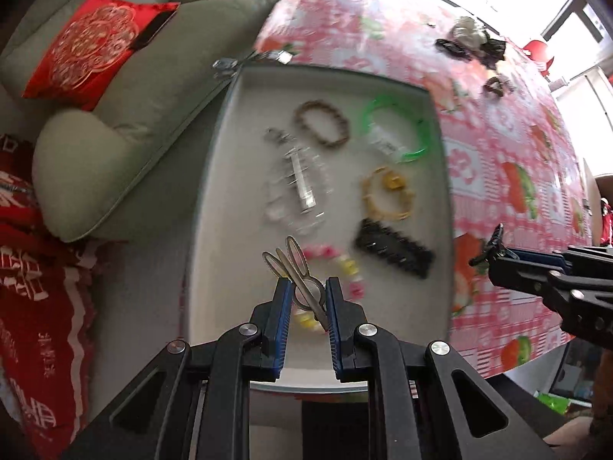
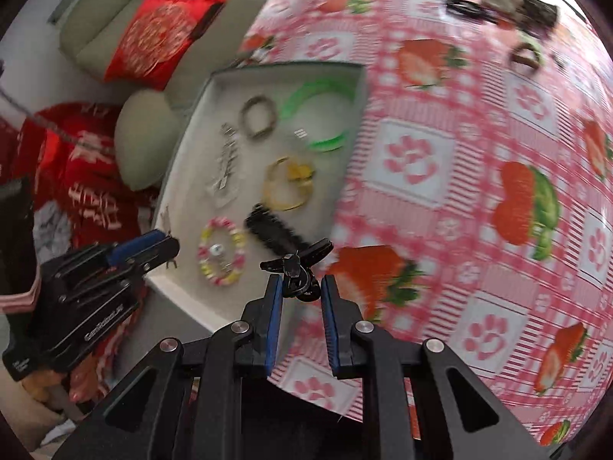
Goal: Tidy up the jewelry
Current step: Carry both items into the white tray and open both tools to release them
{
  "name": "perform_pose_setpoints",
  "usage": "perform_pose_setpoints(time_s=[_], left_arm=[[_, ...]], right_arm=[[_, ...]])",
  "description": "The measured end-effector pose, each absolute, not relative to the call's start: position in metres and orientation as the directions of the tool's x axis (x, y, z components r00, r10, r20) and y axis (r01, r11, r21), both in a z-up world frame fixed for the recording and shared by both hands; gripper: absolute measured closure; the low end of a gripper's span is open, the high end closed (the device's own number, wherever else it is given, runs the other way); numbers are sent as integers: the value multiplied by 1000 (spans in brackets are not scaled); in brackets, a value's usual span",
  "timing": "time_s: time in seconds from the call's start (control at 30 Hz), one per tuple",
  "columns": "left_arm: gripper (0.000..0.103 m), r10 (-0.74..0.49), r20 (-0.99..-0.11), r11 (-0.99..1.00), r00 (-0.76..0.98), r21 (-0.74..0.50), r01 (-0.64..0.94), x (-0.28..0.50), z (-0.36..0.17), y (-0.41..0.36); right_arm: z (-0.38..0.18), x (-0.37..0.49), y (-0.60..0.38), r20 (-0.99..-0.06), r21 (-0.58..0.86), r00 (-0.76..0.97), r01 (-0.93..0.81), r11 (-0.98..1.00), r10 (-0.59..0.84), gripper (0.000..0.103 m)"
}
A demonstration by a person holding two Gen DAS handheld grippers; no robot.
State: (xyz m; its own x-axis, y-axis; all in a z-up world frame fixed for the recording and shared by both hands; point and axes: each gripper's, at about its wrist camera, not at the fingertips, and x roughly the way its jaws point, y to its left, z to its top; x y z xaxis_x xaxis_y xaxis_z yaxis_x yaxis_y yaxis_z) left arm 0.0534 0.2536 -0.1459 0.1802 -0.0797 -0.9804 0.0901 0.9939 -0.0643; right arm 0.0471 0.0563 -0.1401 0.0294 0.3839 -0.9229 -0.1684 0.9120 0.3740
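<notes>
Two grippers each pinch a hair clip over the white tray (image 1: 214, 176). Leftmost, the left gripper (image 1: 306, 299) has its jaws nearly closed on a metal clip (image 1: 302, 283) above the tray's near end, over a pink-and-yellow bead bracelet (image 2: 222, 251). Farther right, past a black comb clip (image 1: 394, 253), the right gripper (image 2: 302, 291) grips a small black clip (image 2: 297, 264) just as narrowly, above the tray's right edge by the strawberry tablecloth (image 2: 459, 191).

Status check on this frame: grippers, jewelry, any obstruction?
Left gripper shut on silver clip. Right gripper shut on black clip. Tray below, nothing blocking.
</notes>
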Motion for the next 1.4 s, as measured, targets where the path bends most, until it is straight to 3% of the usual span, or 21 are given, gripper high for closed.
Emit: perform_pose_setpoints(time_s=[0.9, 0.97, 1.13, 1.4], left_arm=[[78, -32, -994, 984, 109, -12, 178, 53, -195, 260], [78, -23, -994, 983, 111, -3, 181, 53, -196, 259], [78, -6, -994, 985, 109, 13, 171, 53, -193, 259], [78, -9, -990, 986, 141, 15, 169, 52, -175, 259]], right_arm=[[-213, 39, 137, -960, 270, -155, -272, 924, 235, 80], [-212, 39, 138, -959, 274, -154, -271, 923, 239, 77], [-202, 38, 142, -959, 282, -124, -288, 915, 256, 57], [-171, 45, 128, -960, 280, -58, -269, 922, 274, 53]])
